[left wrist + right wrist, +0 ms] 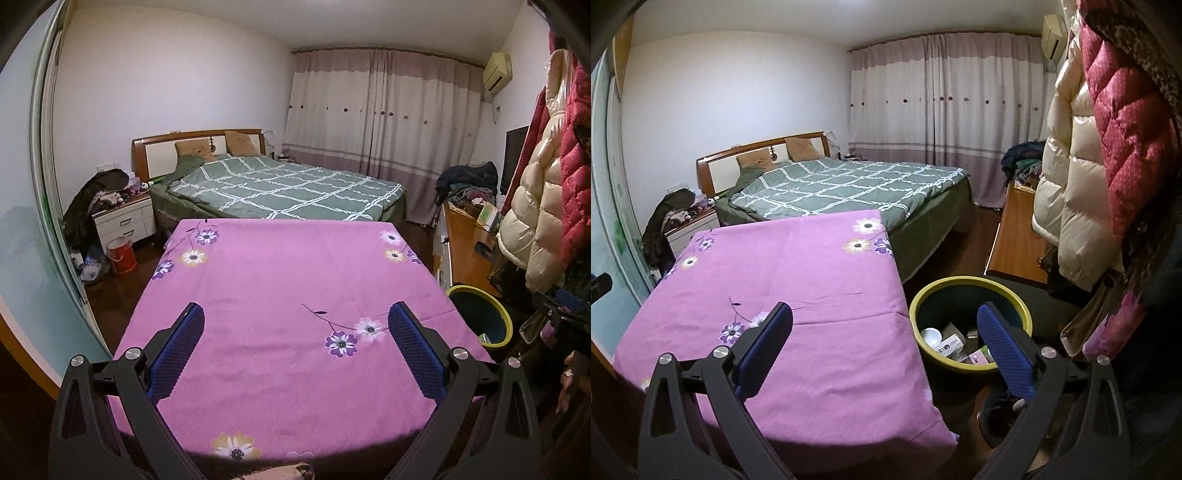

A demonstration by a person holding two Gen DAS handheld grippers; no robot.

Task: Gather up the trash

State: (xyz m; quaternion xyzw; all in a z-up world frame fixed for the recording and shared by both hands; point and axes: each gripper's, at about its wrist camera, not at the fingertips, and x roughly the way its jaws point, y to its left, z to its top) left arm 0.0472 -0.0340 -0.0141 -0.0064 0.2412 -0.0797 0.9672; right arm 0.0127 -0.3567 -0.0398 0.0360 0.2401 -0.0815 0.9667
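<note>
A table under a pink flowered cloth (280, 288) fills the middle of both views (798, 280). No trash shows on the cloth. A dark bin with a yellow-green rim (971, 284) stands on the floor at the table's right side and holds several pieces of trash (947, 341): white packaging, a round lid, small boxes. The bin also shows in the left wrist view (480, 317). My left gripper (295, 314) is open and empty above the cloth. My right gripper (884, 314) is open and empty, over the table's right edge and the bin.
A bed with a green checked cover (280, 184) lies behind the table. A white nightstand (125, 221) and a red bucket (122, 253) are at the left. A wooden desk (1015, 236) and hanging puffy coats (1082, 177) are at the right.
</note>
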